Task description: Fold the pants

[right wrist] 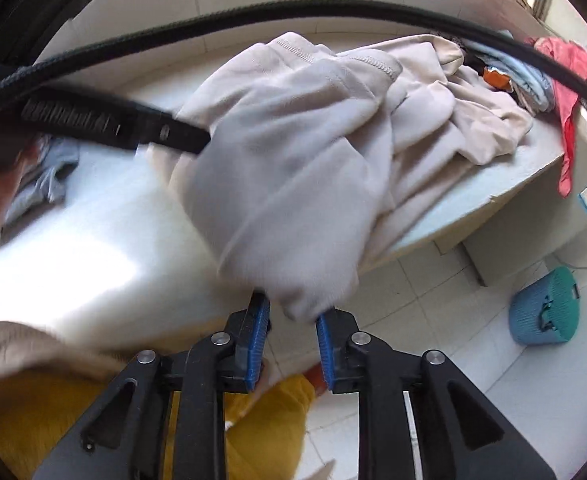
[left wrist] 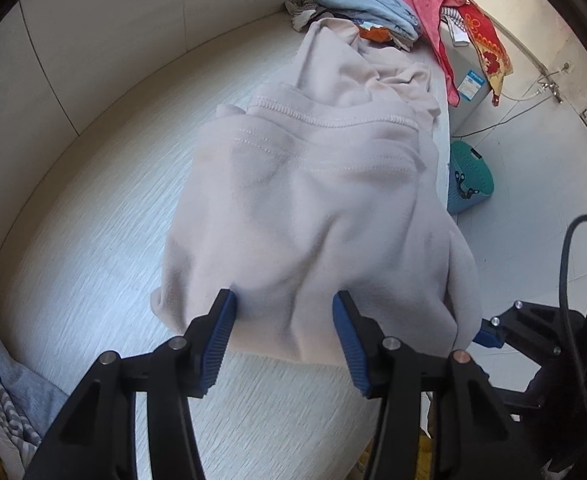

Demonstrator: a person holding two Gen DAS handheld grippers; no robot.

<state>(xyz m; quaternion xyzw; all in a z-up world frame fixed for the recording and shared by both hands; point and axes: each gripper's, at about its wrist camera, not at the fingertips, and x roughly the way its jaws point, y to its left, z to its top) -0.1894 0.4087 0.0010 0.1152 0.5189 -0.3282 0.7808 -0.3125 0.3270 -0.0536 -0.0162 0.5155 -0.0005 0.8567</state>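
Pale pink-beige pants point(left wrist: 313, 200) lie lengthwise on a white table point(left wrist: 93, 220), waistband and pocket seams up, legs bunched at the far end. My left gripper point(left wrist: 285, 308) has its blue pads wide apart, with the pants' near edge between them and not pinched. My right gripper point(right wrist: 293, 316) has its pads a small gap apart, and a fold of the pants point(right wrist: 293, 200) hangs between the tips off the table's front edge. The right gripper also shows in the left wrist view point(left wrist: 489, 332), at the pants' right corner.
A pile of blue, red and pink clothes point(left wrist: 405, 4) sits at the table's far end. A teal basket point(left wrist: 469, 176) stands on the tiled floor to the right. Grey and striped clothes point(left wrist: 5, 392) lie at the near left. A black cable point(right wrist: 333, 12) crosses the right wrist view.
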